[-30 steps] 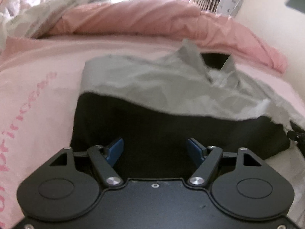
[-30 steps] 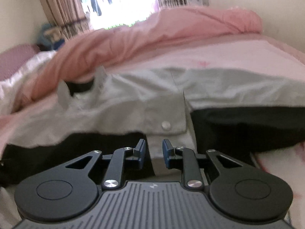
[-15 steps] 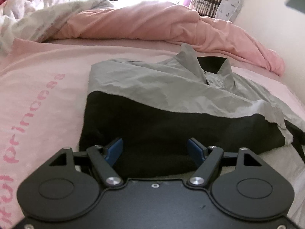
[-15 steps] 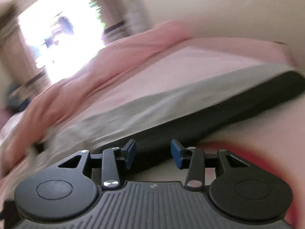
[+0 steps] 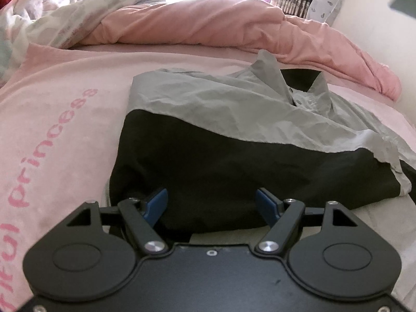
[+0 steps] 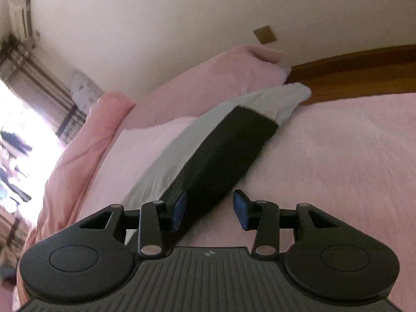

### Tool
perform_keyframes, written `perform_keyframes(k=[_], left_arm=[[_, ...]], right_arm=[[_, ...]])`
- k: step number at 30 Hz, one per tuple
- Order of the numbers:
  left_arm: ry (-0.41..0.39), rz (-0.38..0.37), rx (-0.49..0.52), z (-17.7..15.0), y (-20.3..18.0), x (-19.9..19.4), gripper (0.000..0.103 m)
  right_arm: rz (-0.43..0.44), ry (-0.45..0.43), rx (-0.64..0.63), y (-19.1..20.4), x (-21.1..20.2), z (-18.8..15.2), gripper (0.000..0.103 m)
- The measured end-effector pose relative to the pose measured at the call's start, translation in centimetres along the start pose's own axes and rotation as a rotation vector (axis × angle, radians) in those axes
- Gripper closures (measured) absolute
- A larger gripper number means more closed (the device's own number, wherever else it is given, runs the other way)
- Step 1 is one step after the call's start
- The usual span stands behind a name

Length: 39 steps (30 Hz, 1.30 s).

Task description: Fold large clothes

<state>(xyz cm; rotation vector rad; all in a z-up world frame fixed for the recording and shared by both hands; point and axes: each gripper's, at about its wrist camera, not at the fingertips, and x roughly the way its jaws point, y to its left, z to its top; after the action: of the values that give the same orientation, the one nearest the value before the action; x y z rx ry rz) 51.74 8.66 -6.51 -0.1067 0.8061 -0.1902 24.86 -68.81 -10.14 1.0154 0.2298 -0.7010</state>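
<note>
A grey and black jacket [image 5: 221, 140] lies on the pink bed sheet [image 5: 65, 119], its left side folded in and its collar standing up at the far end. My left gripper [image 5: 211, 204] is open and empty, just above the jacket's black hem. In the right wrist view the jacket's right sleeve [image 6: 221, 143] stretches out flat across the sheet, grey along the left and at the tip, black on the right. My right gripper [image 6: 209, 209] is open and empty over the near end of that sleeve.
A bunched pink duvet [image 5: 208, 28] and a white patterned quilt [image 5: 52, 23] lie along the far side of the bed. A pink pillow [image 6: 221, 83], a wooden headboard [image 6: 364, 65] and the wall [image 6: 182, 13] are past the sleeve. Curtains and a bright window [image 6: 23, 119] are at left.
My right gripper has opened wider and swung right, from the jacket's chest pocket to the outstretched right sleeve. My left gripper has stayed open and drawn back slightly from the hem.
</note>
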Motion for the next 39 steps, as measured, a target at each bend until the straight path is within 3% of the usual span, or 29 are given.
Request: perform_keyframes(k=[13, 14, 17, 21, 26, 29, 34, 36, 37, 38, 39], left_arm=[[0.014, 0.025, 0.021, 0.2, -0.5, 1.4, 0.027], [0.013, 0.024, 0.024, 0.2, -0.5, 1.4, 0.027], [0.011, 0.015, 0.024, 0.3, -0.5, 1.4, 0.027], [0.008, 0.006, 0.02, 0.3, -0.1, 1.2, 0.027], [-0.007, -0.011, -0.005, 0.2, 0.7, 0.5, 0.027], [-0.016, -0.026, -0.017, 0.0, 1.2, 0.0, 0.027], [-0.035, -0.046, -0.022, -0.2, 1.7, -1.0, 0.027], [-0.042, -0.051, -0.032, -0.2, 1.9, -1.5, 0.027], [-0.045, -0.057, -0.037, -0.2, 2.1, -1.7, 0.027], [-0.048, -0.06, -0.04, -0.2, 2.2, -1.9, 0.027], [-0.052, -0.06, -0.044, -0.2, 2.2, -2.1, 0.027]], right_arm=[[-0.033, -0.085, 0.007, 0.7, 1.8, 0.1, 0.055], [-0.055, -0.087, -0.018, 1.1, 1.8, 0.1, 0.069], [-0.087, -0.091, -0.085, 2.4, 1.7, 0.2, 0.089], [-0.021, -0.127, -0.13, 5.5, 0.1, 0.5, 0.098], [0.161, -0.17, -0.316, 14.4, -3.5, -2.1, 0.098], [0.32, -0.15, -0.497, 21.7, -5.9, -7.0, 0.098], [0.666, -0.025, -0.744, 32.2, -11.0, -19.8, 0.097], [0.804, 0.104, -0.83, 35.1, -12.5, -25.9, 0.086], [0.853, 0.19, -0.897, 36.3, -12.9, -29.2, 0.068], [0.863, 0.243, -0.949, 36.9, -13.1, -31.4, 0.054], [0.859, 0.294, -1.011, 37.2, -13.2, -34.0, 0.05]])
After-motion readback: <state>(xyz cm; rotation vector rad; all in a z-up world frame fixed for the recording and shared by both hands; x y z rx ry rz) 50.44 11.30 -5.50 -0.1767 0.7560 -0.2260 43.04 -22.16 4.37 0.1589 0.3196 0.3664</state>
